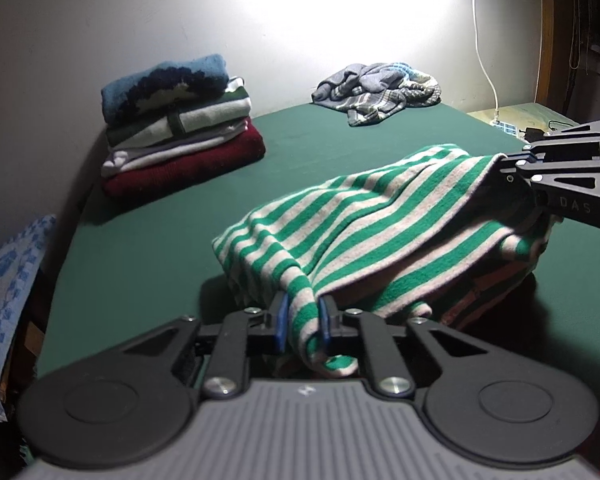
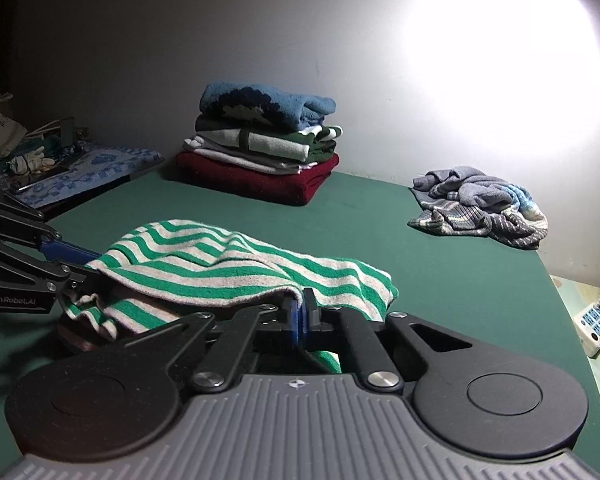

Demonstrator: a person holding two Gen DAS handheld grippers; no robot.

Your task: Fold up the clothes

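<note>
left gripper [image 1: 303,322], right gripper [image 2: 300,312]: both clamped on striped garment [image 1: 380,224] | done: folded stack [image 1: 180,136] beyond | left: crumpled pile [image 1: 380,94] beyond

white power strip [image 2: 594,322] with cable [image 1: 485,60] far right, blue patterned cloth [image 2: 96,170] left, bright lamp glare on wall [image 1: 180,20].

Green and cream stripes are borne by the garment [image 1: 364,220]. Dark green is seen on the table cover [image 1: 148,240]; maroon and blue at eleven o'clock on the stack [image 1: 180,124]; grey-blue plaid on the heap [image 1: 380,94].
</note>
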